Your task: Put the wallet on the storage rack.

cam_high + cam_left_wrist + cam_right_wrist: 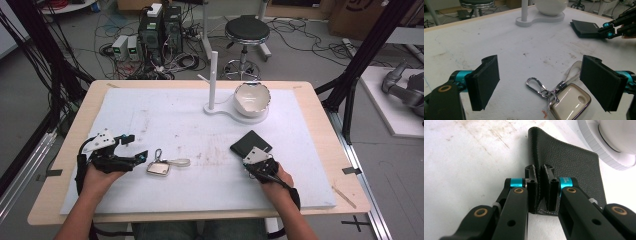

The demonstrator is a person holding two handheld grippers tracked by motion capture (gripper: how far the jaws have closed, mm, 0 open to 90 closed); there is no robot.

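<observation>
From the high view we see the right hand-held gripper (248, 158) at the near edge of a flat black leather wallet (251, 142) lying on the white-padded bench (165, 112), near a white bowl stand (240, 111). In the left gripper view, our left hand-held gripper (549, 82) stands wide over a cream key fob with silver carabiner (567, 101). In the right gripper view, the pads pinch the wallet's lifted flap.

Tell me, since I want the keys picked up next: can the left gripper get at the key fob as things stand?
Probably yes: the left gripper stands open with the key fob just ahead on the table, nothing between.
</observation>
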